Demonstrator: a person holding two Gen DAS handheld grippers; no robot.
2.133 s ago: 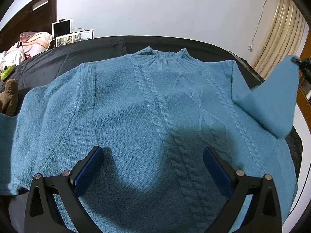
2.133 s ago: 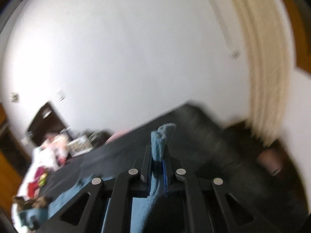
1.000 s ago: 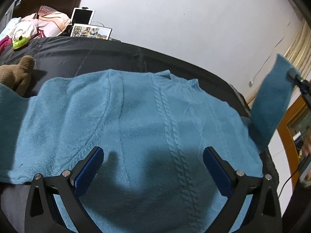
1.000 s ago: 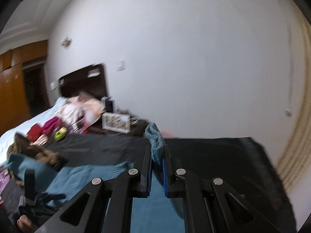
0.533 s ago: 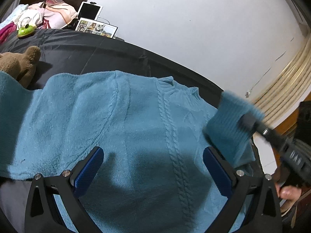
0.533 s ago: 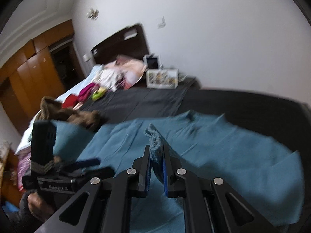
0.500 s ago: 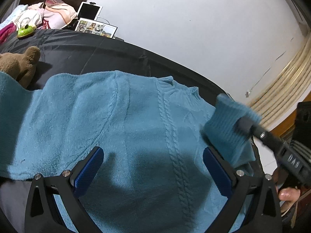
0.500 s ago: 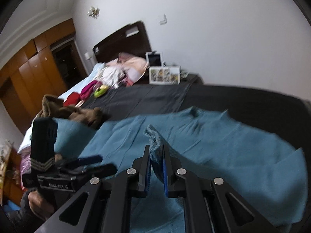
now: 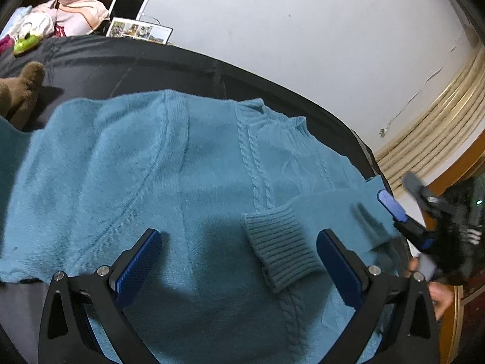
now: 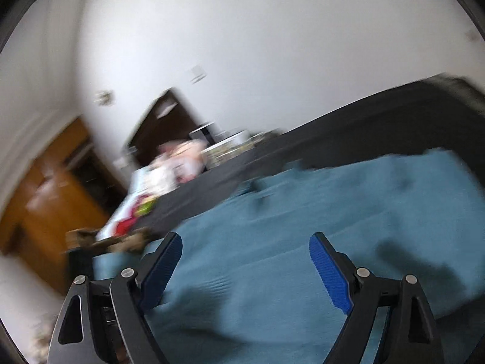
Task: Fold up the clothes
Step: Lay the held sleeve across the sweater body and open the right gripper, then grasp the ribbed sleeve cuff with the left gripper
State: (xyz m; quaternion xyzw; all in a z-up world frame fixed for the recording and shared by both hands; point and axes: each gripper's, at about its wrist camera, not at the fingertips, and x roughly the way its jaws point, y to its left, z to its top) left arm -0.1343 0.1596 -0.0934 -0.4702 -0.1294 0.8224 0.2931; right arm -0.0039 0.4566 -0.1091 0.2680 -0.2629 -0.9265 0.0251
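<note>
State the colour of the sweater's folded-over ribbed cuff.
The ribbed cuff is greyish teal, slightly duller than the sweater; clearest in the left wrist view.

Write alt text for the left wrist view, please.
A blue cable-knit sweater lies flat on a dark bed, one sleeve folded across its front. The open left gripper hovers above; the open right gripper is at the right edge.

Black gripper (image 9: 239, 261) frames, blue ribbed jaws, silver screws.

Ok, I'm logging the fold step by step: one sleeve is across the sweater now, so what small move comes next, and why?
Probably draw the right gripper back: its jaws have just opened, nothing between them, and the sleeve lies across the sweater, cuff on its front.
</note>
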